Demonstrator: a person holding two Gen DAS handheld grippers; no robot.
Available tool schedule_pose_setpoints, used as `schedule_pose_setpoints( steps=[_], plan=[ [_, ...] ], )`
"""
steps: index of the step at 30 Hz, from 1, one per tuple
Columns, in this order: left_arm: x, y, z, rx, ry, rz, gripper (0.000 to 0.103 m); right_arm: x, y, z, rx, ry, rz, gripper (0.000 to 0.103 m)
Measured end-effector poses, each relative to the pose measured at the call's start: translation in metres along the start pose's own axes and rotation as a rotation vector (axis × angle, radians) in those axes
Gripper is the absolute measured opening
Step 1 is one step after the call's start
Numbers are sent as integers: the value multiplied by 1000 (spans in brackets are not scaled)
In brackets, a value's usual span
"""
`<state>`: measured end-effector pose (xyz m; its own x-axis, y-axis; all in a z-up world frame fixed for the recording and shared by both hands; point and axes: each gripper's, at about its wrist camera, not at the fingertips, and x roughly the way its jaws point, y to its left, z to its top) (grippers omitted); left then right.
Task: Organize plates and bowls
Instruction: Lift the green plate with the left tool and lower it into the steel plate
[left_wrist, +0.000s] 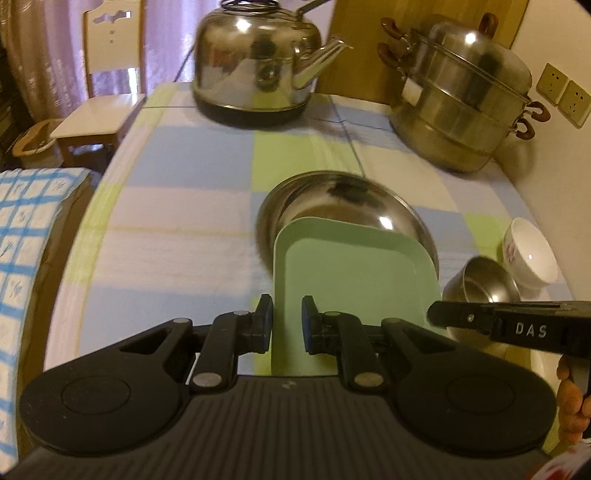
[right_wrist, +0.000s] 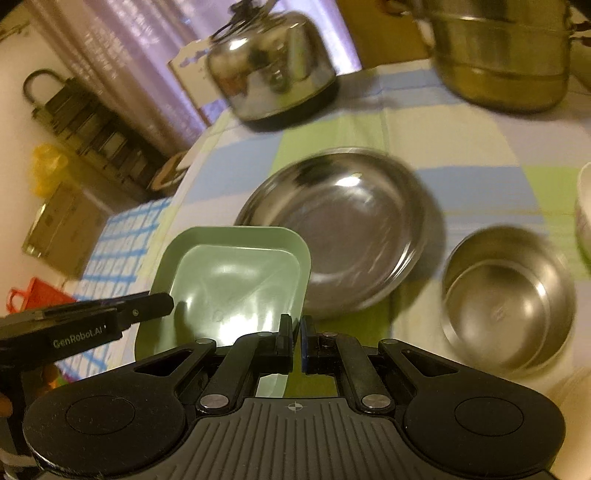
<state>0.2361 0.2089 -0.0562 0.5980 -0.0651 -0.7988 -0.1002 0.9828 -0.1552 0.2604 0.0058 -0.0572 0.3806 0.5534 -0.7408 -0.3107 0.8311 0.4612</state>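
My left gripper is shut on the rim of a green square plate, held above the table and tilted; the plate also shows in the right wrist view. Its far edge overlaps a large steel dish, also seen from the right wrist. A small steel bowl stands to the right, also in the right wrist view. A white floral bowl lies tipped beside it. My right gripper is shut and empty, next to the plate's right edge.
A steel kettle and a stacked steamer pot stand at the back of the table with the checked cloth. A chair stands at the far left. A blue checked towel lies left of the table.
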Motion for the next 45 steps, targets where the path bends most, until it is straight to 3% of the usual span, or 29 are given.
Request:
schedule_pose_setpoints(
  steps=[11, 31, 34, 38, 45],
  plan=[
    [63, -12, 37, 22, 18, -33, 14, 28, -29, 45, 37, -43, -100, 4],
    [117, -10, 48, 35, 95, -19, 15, 72, -55, 60, 54, 15, -165, 4],
    [117, -10, 47, 36, 90, -15, 18, 74, -56, 60, 56, 4, -167, 4],
    [113, -12, 47, 44, 82, -7, 33, 72, -58, 61, 73, -5, -164, 4],
    [92, -14, 47, 58, 57, -17, 38, 55, -55, 63, 75, -44, -138, 5]
  ],
)
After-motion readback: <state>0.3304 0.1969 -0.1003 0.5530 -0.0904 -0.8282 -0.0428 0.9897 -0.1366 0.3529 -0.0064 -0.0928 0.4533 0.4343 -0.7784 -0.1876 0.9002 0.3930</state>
